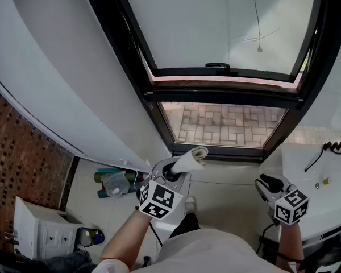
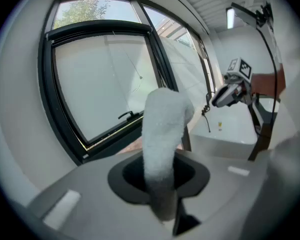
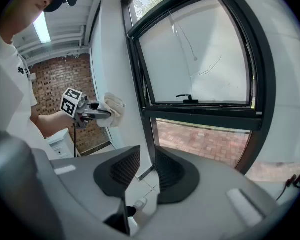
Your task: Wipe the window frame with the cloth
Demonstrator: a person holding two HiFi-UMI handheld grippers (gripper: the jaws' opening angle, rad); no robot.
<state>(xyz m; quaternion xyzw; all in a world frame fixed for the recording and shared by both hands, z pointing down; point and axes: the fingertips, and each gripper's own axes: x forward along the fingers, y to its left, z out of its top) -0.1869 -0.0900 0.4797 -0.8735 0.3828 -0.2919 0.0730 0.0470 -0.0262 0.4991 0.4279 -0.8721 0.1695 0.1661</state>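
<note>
On the left, the left gripper [image 1: 177,174] pinches the rolled white cloth [image 1: 191,158], free end poking forward, likely so it meets the black window frame [image 1: 224,97] beyond, not yet touched; at right, the right gripper [image 1: 265,182] hangs low, jaws slightly apart on nothing, apparently idle.

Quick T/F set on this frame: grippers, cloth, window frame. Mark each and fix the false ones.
1. The left gripper is shut on the cloth. True.
2. The right gripper holds a second cloth. False: its jaws stand apart with nothing between them.
3. The cloth is pressed against the window frame. False: it is held clear of the frame.
4. The window frame is black. True.
</note>
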